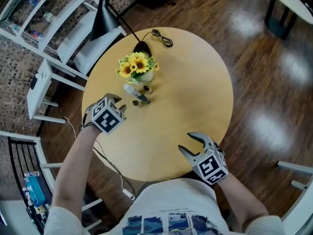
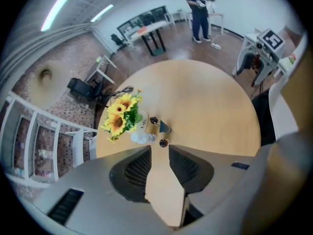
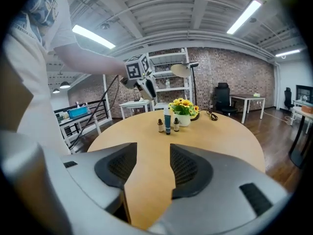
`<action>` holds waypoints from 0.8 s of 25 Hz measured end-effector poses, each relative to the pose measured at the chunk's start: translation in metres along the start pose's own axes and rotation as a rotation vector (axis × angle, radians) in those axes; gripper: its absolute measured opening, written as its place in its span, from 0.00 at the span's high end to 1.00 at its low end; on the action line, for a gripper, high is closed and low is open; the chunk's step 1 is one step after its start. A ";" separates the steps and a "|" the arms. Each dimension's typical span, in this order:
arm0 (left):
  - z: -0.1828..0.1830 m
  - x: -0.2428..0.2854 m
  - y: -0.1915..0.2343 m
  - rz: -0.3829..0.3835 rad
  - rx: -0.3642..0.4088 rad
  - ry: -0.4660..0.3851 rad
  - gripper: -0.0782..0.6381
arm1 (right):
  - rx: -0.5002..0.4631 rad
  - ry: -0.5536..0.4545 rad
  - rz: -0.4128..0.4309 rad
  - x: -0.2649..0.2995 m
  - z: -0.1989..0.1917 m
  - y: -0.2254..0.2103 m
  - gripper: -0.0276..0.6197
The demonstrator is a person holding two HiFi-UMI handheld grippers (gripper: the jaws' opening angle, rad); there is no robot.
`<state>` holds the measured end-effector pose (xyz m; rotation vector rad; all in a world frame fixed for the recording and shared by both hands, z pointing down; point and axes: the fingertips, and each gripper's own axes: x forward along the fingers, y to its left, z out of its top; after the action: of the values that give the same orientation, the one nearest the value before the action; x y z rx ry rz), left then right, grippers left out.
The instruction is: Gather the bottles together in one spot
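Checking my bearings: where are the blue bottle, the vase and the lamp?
Blue bottle (image 3: 167, 123): right gripper view, body.
Vase (image 3: 184, 119): right gripper view, front wall.
Lamp (image 1: 101, 16): head view, shade.

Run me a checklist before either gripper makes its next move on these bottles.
1. Left gripper empty: ok. Its jaws stand apart, with only table between them.
2. Right gripper empty: ok. Its jaws are apart with nothing between them.
3. Bottles in one spot: ok. The teal bottle, small brown bottles and clear bottle cluster beside the sunflower pot.
4. All upright: the teal and brown ones are ok; the clear bottle, cannot tell.
5. No stray bottle elsewhere on the table: ok, none is visible.
6. Both grippers clear of the cluster: ok.
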<state>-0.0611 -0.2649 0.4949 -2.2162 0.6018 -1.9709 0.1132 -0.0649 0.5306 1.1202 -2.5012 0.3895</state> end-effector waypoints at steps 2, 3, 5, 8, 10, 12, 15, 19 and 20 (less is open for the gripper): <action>-0.015 -0.022 -0.010 0.041 -0.131 -0.112 0.73 | -0.014 -0.004 -0.018 0.002 0.010 0.008 0.59; -0.025 -0.033 -0.019 0.048 -0.203 -0.166 0.73 | -0.019 -0.008 -0.024 0.003 0.014 0.015 0.59; -0.044 -0.053 -0.044 0.029 -0.373 -0.284 0.73 | -0.026 -0.020 -0.031 0.005 0.022 0.026 0.59; -0.071 -0.078 -0.083 -0.031 -0.659 -0.471 0.73 | -0.034 -0.025 -0.057 0.005 0.027 0.039 0.59; -0.092 -0.095 -0.112 -0.074 -0.799 -0.560 0.73 | -0.024 -0.019 -0.073 0.004 0.029 0.055 0.59; -0.117 -0.111 -0.141 -0.094 -0.892 -0.618 0.73 | -0.018 -0.012 -0.085 0.003 0.033 0.077 0.59; -0.151 -0.132 -0.169 -0.060 -0.953 -0.704 0.73 | -0.036 -0.018 -0.110 0.002 0.045 0.103 0.59; -0.207 -0.149 -0.197 -0.007 -0.995 -0.754 0.73 | -0.025 -0.017 -0.138 0.003 0.046 0.140 0.59; -0.220 -0.152 -0.202 0.004 -0.993 -0.750 0.73 | 0.007 -0.031 -0.129 0.002 0.049 0.151 0.59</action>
<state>-0.2428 0.0137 0.4558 -3.1251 1.6376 -0.6593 -0.0138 0.0120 0.4731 1.2911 -2.4388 0.3475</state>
